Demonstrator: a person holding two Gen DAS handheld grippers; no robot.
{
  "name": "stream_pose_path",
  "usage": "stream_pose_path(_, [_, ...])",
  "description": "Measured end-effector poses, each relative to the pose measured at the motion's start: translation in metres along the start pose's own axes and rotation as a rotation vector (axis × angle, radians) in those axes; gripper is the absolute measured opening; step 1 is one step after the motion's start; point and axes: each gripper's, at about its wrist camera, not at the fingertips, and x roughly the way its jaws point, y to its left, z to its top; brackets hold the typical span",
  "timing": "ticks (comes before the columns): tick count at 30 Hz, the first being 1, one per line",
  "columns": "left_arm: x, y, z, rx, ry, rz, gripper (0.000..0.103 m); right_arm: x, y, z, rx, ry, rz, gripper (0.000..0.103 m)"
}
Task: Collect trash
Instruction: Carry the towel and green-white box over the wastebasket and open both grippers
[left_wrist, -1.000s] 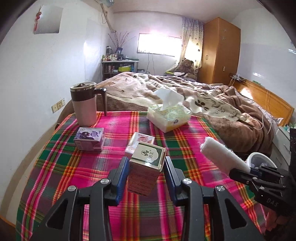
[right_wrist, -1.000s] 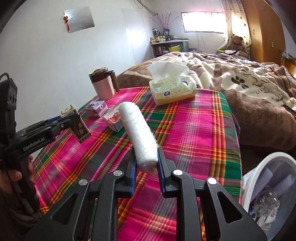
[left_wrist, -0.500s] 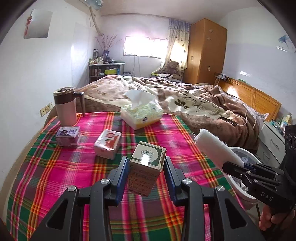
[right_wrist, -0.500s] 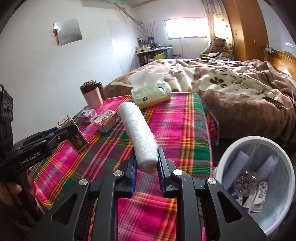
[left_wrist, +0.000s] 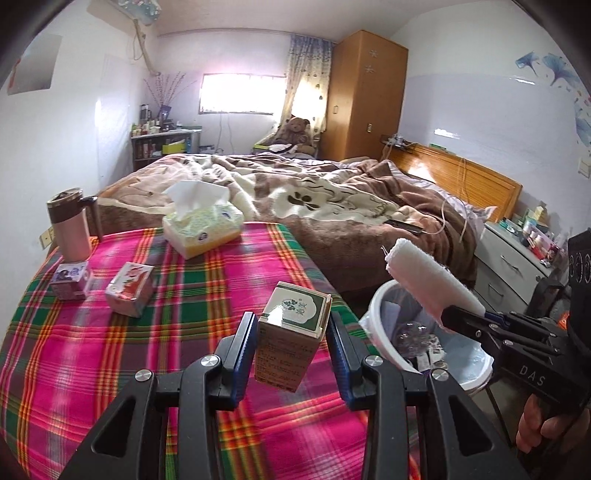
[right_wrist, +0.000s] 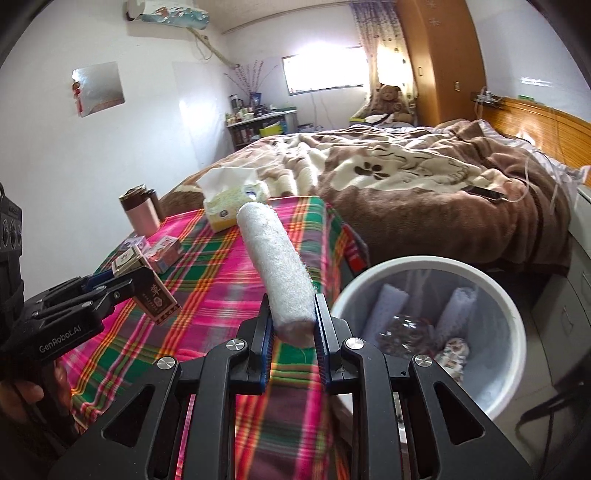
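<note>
Right tool (right_wrist: 291, 325) is clamped on the white roll (right_wrist: 275, 266), long axis pointing forward, with the white bin (right_wrist: 509, 306) open just to its right. Left tool (left_wrist: 291, 350) grips the green-topped carton (left_wrist: 291, 332) over the table (left_wrist: 110, 369), farther from the bin, so the right hand is nearer to drop first.

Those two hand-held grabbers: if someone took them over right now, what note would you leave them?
Left gripper: shut on a green-topped box, held above the plaid tablecloth.
Right gripper: shut on a white rolled cloth, near the white bin beside the table.
Done: the bin already holds rolls, a clear bottle and wrappers.
Left: drop both items in. Two small boxes remain on the cloth; whether they are trash is unclear.
</note>
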Motion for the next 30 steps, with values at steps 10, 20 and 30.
stream_pose_path(10, [0.019, -0.057, 0.0, 0.064, 0.021, -0.107, 0.038, -0.014, -0.038, -0.006, 0.065, -0.005, -0.139, 0.021])
stream_pose_path(20, [0.05, -0.109, -0.003, 0.124, 0.065, -0.179, 0.038, -0.018, -0.072, -0.015, 0.122, 0.013, -0.257, 0.021])
stream_pose_path(30, [0.074, -0.148, -0.005, 0.182, 0.087, -0.228, 0.038, -0.015, -0.099, -0.021, 0.164, 0.064, -0.336, 0.021])
